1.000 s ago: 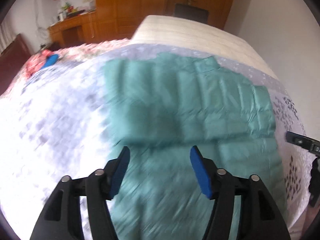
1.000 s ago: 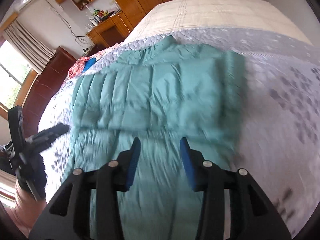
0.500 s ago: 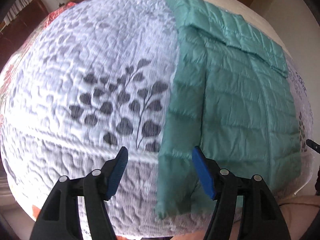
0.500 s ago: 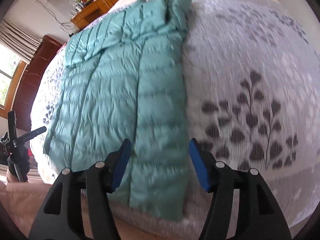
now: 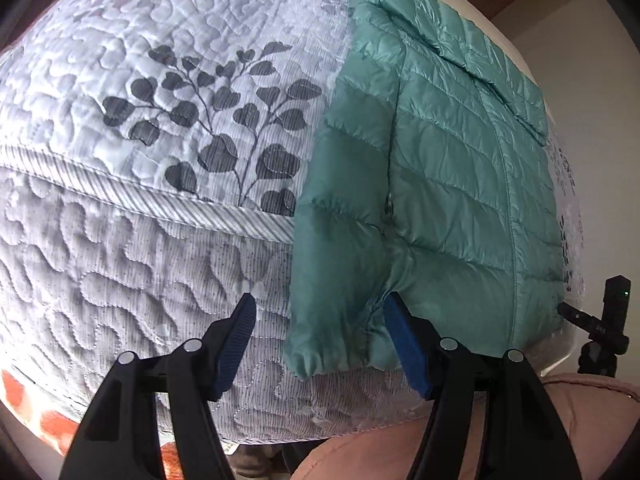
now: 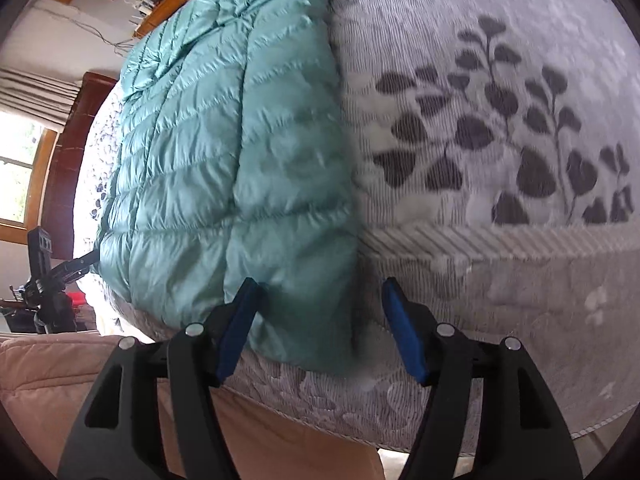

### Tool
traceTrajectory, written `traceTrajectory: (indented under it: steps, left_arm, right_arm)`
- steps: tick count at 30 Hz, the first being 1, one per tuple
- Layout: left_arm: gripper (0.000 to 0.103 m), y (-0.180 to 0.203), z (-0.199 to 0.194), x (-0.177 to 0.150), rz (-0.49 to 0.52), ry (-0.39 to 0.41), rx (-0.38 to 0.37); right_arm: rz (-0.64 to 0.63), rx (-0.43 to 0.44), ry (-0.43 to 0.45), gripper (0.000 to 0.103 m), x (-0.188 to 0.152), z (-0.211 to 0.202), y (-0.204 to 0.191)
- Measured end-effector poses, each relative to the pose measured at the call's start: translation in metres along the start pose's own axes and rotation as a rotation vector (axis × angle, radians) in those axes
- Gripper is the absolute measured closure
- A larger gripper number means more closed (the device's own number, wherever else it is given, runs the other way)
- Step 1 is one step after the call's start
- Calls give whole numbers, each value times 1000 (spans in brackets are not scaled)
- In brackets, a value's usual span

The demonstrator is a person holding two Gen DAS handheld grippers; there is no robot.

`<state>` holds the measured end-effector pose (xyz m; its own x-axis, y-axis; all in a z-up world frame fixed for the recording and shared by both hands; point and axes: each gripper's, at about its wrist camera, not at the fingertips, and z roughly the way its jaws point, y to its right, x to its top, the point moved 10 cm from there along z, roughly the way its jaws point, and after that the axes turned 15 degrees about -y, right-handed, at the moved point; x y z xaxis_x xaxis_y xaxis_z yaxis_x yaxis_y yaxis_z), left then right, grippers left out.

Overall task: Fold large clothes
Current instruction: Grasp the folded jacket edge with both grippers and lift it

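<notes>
A teal quilted puffer jacket [image 5: 440, 168] lies flat on a bed, its hem hanging over the near bed edge; it also shows in the right wrist view [image 6: 240, 152]. My left gripper [image 5: 320, 340] is open, its jaws straddling the jacket's lower left hem corner. My right gripper [image 6: 320, 320] is open, its jaws straddling the jacket's lower right hem corner. Neither holds the cloth.
The bed is covered by a grey-white quilted bedspread with dark leaf prints [image 5: 160, 120]. A black tripod stand [image 5: 604, 328] is by the bed's near edge, also in the right wrist view [image 6: 44, 276]. Wooden furniture [image 6: 160, 0] and a window [image 6: 16, 176] are behind.
Both grippers have dropped down and closed in on the jacket's hem at the near bed edge. Each now brackets a lower corner. Jaws stay open.
</notes>
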<state>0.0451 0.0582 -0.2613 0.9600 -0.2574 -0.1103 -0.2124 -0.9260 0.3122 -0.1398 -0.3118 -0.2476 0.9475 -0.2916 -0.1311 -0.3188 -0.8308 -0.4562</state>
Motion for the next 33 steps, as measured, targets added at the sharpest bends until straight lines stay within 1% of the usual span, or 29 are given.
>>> traceTrajectory:
  steps: [2,3,4,5,6,7,8,9,10,12,13,15,20,22,25,26,28,30,33]
  left_arm:
    - [37,1,4,0,-11,-6,-34]
    - [38,3,5,-1,-15,-7,-48]
    - [39,3,6,0,-14,-6,-52]
    - [43,4,6,0,-11,-4,-55]
    - [51,4,6,0,-11,-8,-67]
    - [56,4,6,0,-12,-12,-84]
    - [66,6,6,0,-13,-16,-107]
    - [72,9,6,1,-13,-18,-121]
    - [76,10,6,1,-8,-15,-125]
    - [87,15,2,1,9,-5,-136]
    - [89,19,0,3,16,1,-138]
    - [94,25,-7,5,40,20,-149]
    - [95,33,-28,3,97,69,-157]
    - [95,34,-32,-2,112,76,-145]
    - [95,33,-37,-9,121,78,-167]
    - [95,33,-40,-10,120,86,-175]
    - [95,38,-51,-5,121,115,-196]
    - [95,47,-70,7,140,162,-213]
    - [95,64,-95,29,178,221,-207]
  right_arm:
    - [2,4,-2,39,-1,2,1]
    - [-5,1,0,42,-2,2,0]
    - [-9,6,-2,47,-2,2,-1]
    - [-13,22,-7,51,-3,2,-3]
    - [-14,34,-10,58,-3,3,-4]
    - [-18,58,-19,67,-4,5,-7]
    - [-19,68,-23,71,-4,6,-8]
    - [-25,80,-21,76,-4,6,-11]
    - [-31,89,-20,82,-4,6,-13]
    - [-49,120,-12,90,-5,1,-19]
    - [-58,127,-6,94,-5,-1,-20]
    - [-87,142,13,97,-5,-9,-26]
    - [-151,153,39,99,-12,-26,-36]
    - [-173,151,28,99,-20,-27,-37]
    - [-202,129,3,99,-28,-25,-40]
    - [-199,125,1,99,-27,-25,-39]
    - [-195,144,22,100,-18,-33,-40]
    - [-200,161,69,100,-7,-49,-44]
    - [-215,169,139,100,15,-76,-50]
